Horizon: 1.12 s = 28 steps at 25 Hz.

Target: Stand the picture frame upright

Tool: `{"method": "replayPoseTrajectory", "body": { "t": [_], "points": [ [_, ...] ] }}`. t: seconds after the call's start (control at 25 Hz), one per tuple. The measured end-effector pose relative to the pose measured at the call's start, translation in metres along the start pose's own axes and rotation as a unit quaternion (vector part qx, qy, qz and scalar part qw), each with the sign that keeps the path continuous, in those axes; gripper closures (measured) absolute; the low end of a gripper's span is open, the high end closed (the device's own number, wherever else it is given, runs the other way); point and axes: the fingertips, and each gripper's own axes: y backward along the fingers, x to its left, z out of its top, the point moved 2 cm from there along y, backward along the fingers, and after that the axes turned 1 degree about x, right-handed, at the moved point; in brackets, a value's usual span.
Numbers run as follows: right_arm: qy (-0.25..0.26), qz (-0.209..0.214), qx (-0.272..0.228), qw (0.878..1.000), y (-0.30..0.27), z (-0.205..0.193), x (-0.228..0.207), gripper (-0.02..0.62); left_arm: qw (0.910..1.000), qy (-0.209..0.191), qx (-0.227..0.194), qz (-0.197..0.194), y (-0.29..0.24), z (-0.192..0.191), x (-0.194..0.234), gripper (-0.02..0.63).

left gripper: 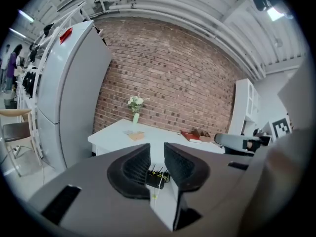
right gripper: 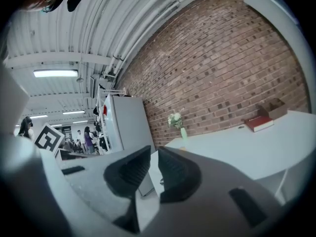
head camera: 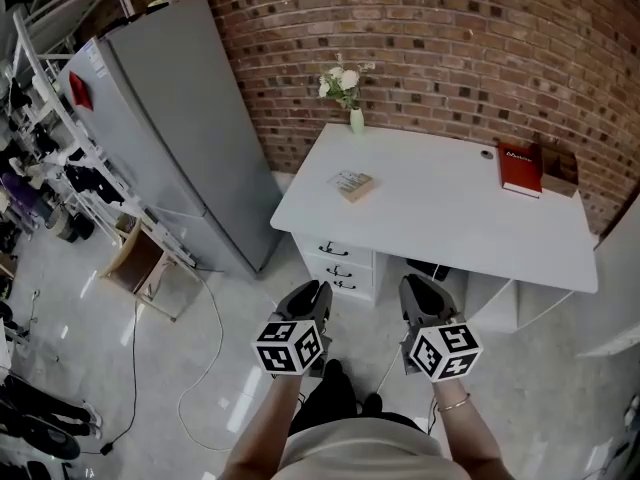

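The picture frame lies flat on the left part of the white desk, a small tan rectangle also seen in the left gripper view. Both grippers hang in the air in front of the desk, well short of it. My left gripper points at the desk's drawers, its jaws a little apart with nothing between them. My right gripper is beside it, with a narrow gap between its jaws and nothing held.
A green vase of white flowers stands at the desk's back left edge. A red book and a brown box lie at the back right. A grey fridge stands left of the desk, with a wooden chair and a floor cable nearby.
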Motion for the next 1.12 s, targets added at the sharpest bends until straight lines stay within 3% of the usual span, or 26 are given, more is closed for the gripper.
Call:
{"method": "replayPoseTrajectory", "body": {
  "t": [0.52, 0.76, 1.12],
  "points": [
    [0.017, -0.022, 0.010, 1.000, -0.061, 0.003, -0.030, 0.506, 0.9993, -0.029, 0.015, 0.017, -0.054, 0.008, 0.038, 0.483],
    [0.023, -0.029, 0.022, 0.999, -0.118, 0.003, -0.039, 0.506, 0.9996, -0.009, 0.020, 0.014, -0.103, 0.024, 0.081, 0.465],
    [0.012, -0.047, 0.036, 0.998, -0.220, 0.014, -0.056, 0.506, 0.9995, -0.013, 0.029, 0.000, -0.180, 0.063, 0.145, 0.448]
  ]
}}
